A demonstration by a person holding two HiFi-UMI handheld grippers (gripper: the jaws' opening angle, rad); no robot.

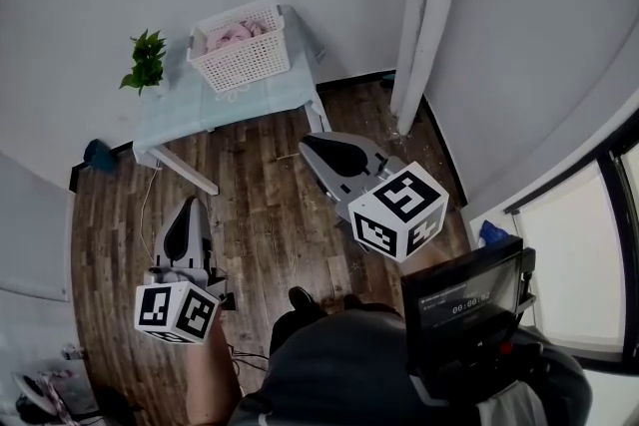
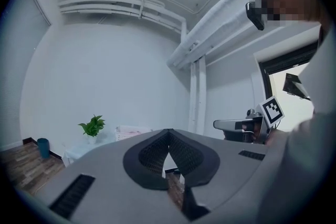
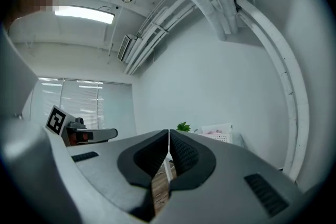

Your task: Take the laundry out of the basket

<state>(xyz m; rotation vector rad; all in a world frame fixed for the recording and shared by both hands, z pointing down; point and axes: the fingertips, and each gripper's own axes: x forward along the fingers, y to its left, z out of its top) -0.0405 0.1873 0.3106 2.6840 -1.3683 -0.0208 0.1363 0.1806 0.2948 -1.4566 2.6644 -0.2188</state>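
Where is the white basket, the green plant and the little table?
white basket (image 1: 245, 65), head view, on its front lattice wall.
green plant (image 1: 148, 58), head view, on its leaves.
table (image 1: 185, 108), head view, on a bare part of its pale blue top.

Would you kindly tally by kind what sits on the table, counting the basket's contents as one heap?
basket: 1
laundry heap: 1
plant: 1
Total: 3
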